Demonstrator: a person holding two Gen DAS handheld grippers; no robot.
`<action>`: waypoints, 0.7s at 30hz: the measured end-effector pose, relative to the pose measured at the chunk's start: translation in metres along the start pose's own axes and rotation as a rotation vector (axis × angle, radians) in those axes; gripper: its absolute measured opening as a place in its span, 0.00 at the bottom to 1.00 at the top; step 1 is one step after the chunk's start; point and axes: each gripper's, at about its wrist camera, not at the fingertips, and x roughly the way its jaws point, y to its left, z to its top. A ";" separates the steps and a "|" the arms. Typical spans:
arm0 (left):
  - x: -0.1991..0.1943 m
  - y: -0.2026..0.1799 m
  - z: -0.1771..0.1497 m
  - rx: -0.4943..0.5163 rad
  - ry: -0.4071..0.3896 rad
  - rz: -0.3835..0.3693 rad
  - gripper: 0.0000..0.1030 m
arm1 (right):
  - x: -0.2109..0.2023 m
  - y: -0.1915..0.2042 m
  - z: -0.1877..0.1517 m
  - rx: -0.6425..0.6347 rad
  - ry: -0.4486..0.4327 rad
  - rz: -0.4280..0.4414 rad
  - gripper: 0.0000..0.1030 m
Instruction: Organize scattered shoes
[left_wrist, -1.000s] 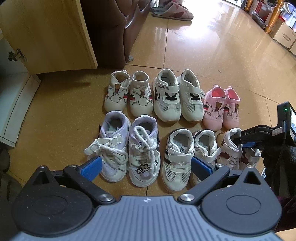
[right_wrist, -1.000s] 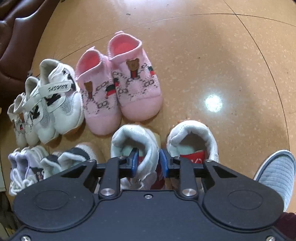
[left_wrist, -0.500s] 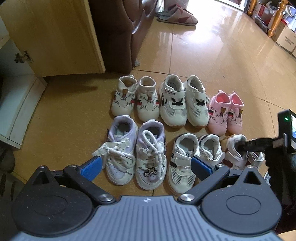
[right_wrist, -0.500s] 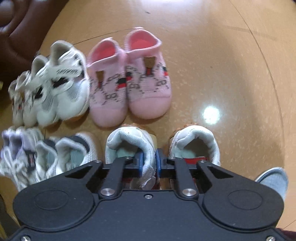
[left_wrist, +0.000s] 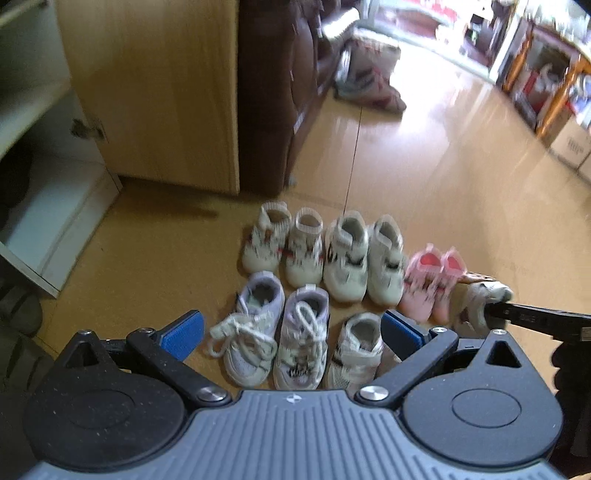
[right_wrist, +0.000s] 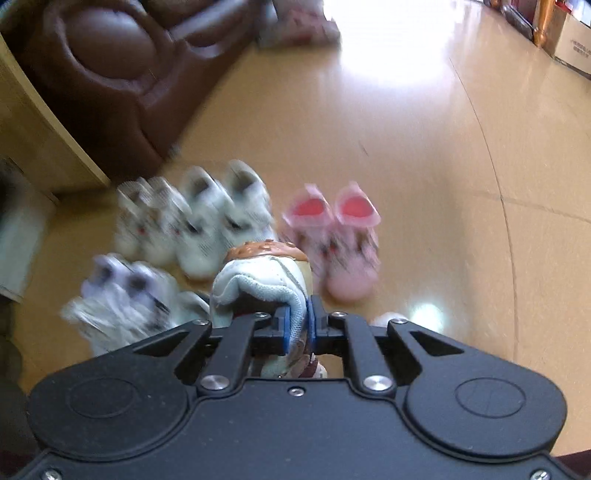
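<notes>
I carry the white shoe (right_wrist: 264, 284) slowly and level, so its thin collar does not slip from my right claw (right_wrist: 297, 325). That claw has just closed and pinches the collar, shoe clear of the floor (right_wrist: 424, 155), pink pair (right_wrist: 341, 240) at one o'clock. My left claw (left_wrist: 291, 330) is spread, empty.

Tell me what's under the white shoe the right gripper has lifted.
The white shoe hangs clear of the floor, pinched by its collar in the right gripper. Beneath and behind it show blurred pink shoes and white pairs. The gripper body hides the floor directly below.
</notes>
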 end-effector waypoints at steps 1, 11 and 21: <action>-0.011 0.007 0.006 -0.015 -0.006 -0.018 1.00 | -0.005 0.006 0.006 -0.006 -0.019 0.022 0.09; -0.074 0.085 0.039 0.082 -0.085 0.083 0.99 | -0.051 0.155 0.091 -0.370 -0.161 0.270 0.09; -0.065 0.157 0.028 -0.035 -0.139 0.197 0.99 | -0.043 0.325 0.129 -0.728 -0.149 0.449 0.09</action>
